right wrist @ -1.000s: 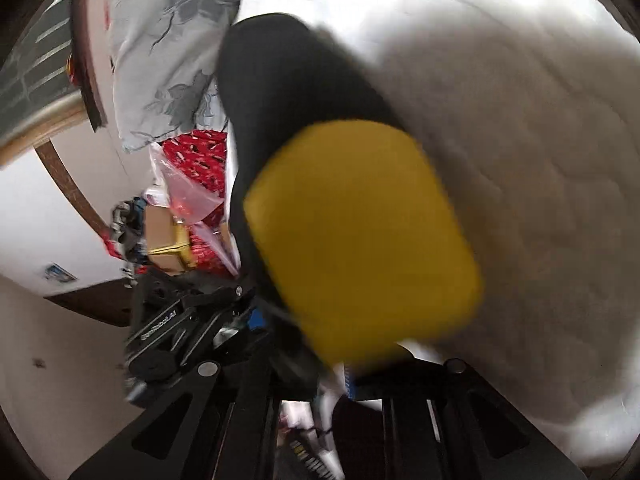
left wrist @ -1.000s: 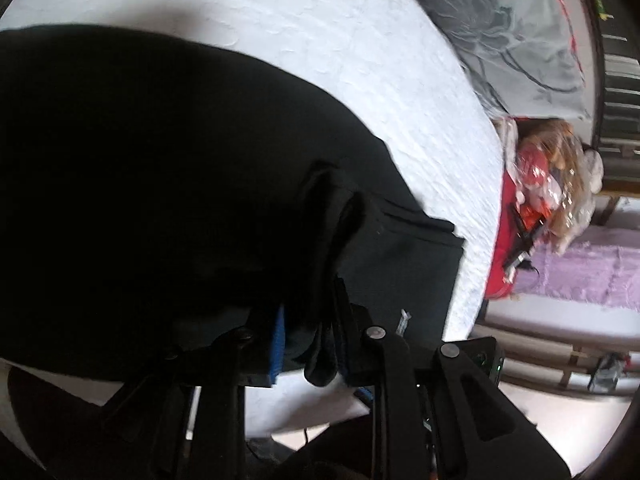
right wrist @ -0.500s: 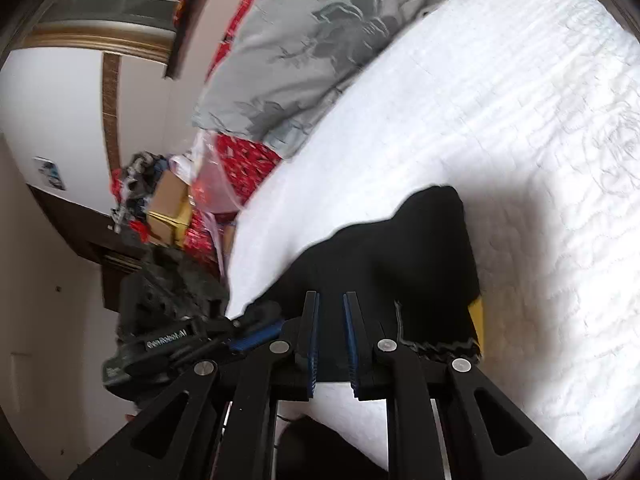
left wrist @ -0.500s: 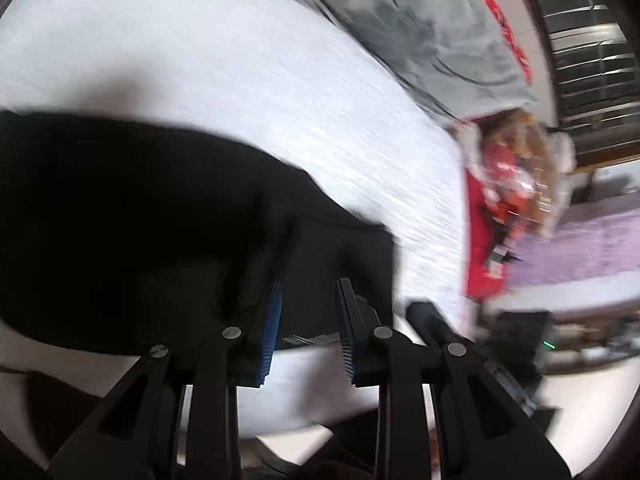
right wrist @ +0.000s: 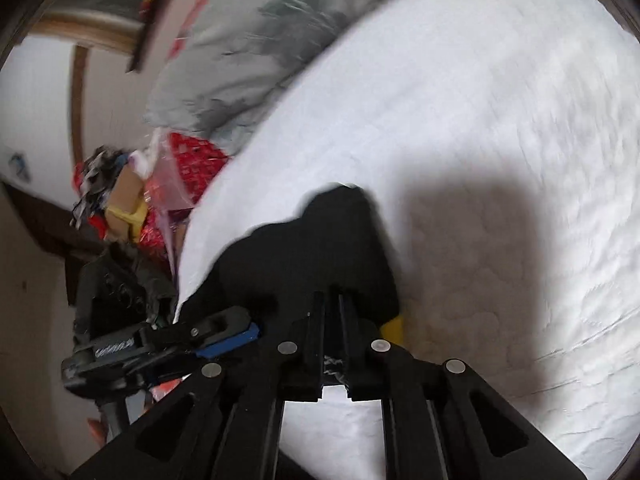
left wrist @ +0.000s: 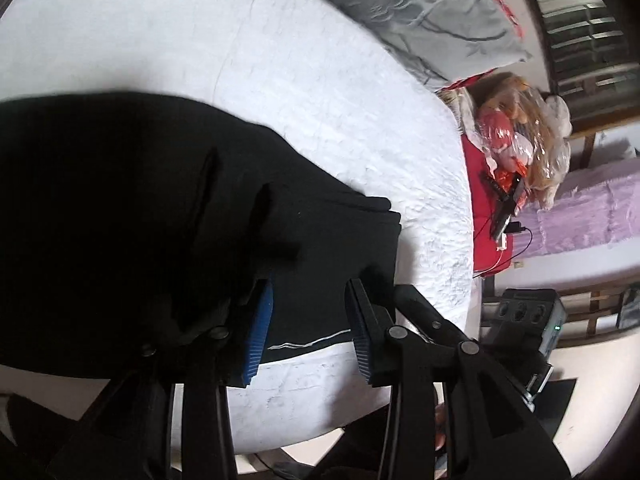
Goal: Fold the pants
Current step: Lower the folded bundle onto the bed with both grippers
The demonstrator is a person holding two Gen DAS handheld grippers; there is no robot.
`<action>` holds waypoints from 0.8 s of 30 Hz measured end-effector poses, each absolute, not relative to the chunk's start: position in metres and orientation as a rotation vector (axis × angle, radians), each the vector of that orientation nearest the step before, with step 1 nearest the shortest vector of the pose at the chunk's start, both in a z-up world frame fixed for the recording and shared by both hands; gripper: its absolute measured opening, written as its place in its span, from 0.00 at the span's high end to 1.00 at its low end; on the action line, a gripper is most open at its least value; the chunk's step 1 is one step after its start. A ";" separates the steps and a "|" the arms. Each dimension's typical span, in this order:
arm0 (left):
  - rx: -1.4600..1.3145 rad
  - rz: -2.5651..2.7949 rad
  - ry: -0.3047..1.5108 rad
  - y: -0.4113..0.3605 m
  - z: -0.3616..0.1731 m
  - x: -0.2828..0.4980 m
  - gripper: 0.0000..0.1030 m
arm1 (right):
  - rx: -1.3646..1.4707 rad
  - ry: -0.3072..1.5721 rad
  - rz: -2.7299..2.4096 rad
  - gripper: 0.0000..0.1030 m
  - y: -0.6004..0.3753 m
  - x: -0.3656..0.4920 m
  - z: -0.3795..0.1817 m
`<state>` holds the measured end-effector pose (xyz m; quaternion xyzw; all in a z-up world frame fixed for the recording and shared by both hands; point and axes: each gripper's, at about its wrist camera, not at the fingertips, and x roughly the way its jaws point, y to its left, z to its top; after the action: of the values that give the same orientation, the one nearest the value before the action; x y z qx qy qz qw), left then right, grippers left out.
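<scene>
On the white quilted bed (left wrist: 320, 92), folded black fabric pants (left wrist: 160, 220) lie released; the left hand-held gripper (left wrist: 308, 320) has just been opening, nothing between its jaws, while the right hand-held gripper (right wrist: 331, 320) is closed and empty. Both should lift clear without snagging the fold.

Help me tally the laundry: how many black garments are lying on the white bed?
1. The black pants lie folded near the bed's edge, just ahead of both tools; the right wrist view shows the same pants. Anything beyond either view stays unseen.

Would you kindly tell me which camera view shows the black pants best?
The left wrist view: the black pants fill its left half, sharp, with folded layers, seams and a white-stitched edge visible on the white bed. The right wrist view is motion-blurred and shows only a dark bunched portion beyond the claw.
</scene>
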<state>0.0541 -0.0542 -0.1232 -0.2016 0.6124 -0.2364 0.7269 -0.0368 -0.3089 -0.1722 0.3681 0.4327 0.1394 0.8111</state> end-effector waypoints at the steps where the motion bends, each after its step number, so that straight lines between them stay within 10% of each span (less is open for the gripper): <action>1: -0.416 -0.505 1.348 -0.055 -0.125 0.052 0.57 | 0.760 0.909 0.316 0.87 -0.306 -0.038 -0.166; 24: -0.163 -0.408 1.284 -0.067 -0.120 0.066 0.51 | 0.521 0.968 0.153 0.75 -0.301 -0.003 -0.151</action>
<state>0.0661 -0.0667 -0.1205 -0.0753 0.5939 -0.1888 0.7785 -0.0033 -0.3010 -0.1506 0.2472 0.4594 0.0726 0.8500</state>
